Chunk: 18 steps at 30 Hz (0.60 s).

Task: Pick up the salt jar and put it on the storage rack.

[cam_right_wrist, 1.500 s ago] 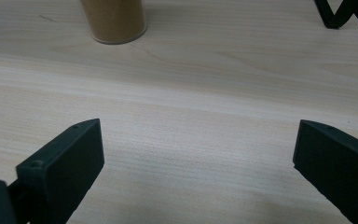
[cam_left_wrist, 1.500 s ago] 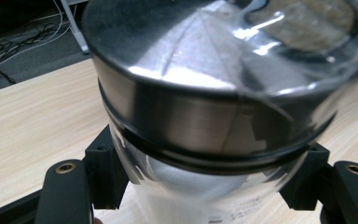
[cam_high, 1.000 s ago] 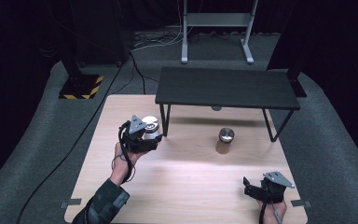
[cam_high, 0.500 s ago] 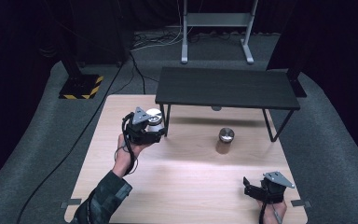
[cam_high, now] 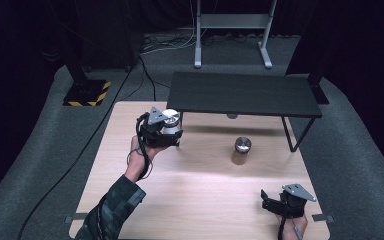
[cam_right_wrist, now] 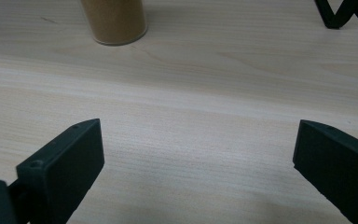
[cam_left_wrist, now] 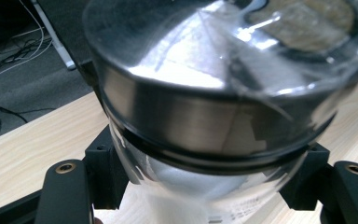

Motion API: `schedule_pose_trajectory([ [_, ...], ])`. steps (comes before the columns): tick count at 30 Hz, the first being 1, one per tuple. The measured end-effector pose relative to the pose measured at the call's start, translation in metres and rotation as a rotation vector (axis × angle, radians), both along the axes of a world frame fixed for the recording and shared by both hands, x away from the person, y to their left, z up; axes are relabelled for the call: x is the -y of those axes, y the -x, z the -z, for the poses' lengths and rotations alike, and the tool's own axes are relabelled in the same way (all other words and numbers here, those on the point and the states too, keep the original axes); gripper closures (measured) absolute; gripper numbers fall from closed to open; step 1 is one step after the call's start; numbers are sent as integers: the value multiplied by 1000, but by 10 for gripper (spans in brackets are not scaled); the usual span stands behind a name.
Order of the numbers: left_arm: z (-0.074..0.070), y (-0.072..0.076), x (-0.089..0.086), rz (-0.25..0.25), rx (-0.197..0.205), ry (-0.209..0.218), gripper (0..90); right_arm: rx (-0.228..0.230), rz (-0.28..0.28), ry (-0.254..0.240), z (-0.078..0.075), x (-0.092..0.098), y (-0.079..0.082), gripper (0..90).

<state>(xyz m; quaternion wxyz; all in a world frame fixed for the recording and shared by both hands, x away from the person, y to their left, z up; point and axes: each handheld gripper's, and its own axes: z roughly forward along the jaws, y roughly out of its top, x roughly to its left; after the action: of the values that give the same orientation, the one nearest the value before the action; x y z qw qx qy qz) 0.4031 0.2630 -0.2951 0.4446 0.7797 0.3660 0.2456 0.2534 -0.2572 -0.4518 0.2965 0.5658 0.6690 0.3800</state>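
Note:
A glass jar (cam_high: 170,119) with a shiny metal lid and white powder inside is held off the table, and my left gripper (cam_high: 166,134) is shut on it. In the left gripper view the jar (cam_left_wrist: 214,116) looms close, with the black fingers (cam_left_wrist: 70,186) pressed against its glass sides. It hangs near the front left corner of the black shelf (cam_high: 240,92). A second jar (cam_high: 241,151) with a metal lid and brown contents stands mid-table. My right gripper (cam_high: 275,201) rests near the table's front right corner, open with nothing between its jaws (cam_right_wrist: 200,154); the brown jar (cam_right_wrist: 114,21) stands ahead of it.
The low black shelf stands on thin legs (cam_right_wrist: 335,14) across the far half of the wooden table (cam_high: 195,195). Grey carpet, cables and a metal stand (cam_high: 230,30) lie beyond the table.
My left gripper has lifted the white-powder jar and carried it a little right and away, closer to the shelf's corner. The right gripper has stayed where it was.

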Motion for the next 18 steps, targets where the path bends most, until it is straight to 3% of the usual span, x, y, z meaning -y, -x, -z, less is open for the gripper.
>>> schedule_pose_trajectory([
  [18, -25, -12, 3, 9, 16, 0, 309, 1, -1, -3, 0, 0, 0, 7],
])
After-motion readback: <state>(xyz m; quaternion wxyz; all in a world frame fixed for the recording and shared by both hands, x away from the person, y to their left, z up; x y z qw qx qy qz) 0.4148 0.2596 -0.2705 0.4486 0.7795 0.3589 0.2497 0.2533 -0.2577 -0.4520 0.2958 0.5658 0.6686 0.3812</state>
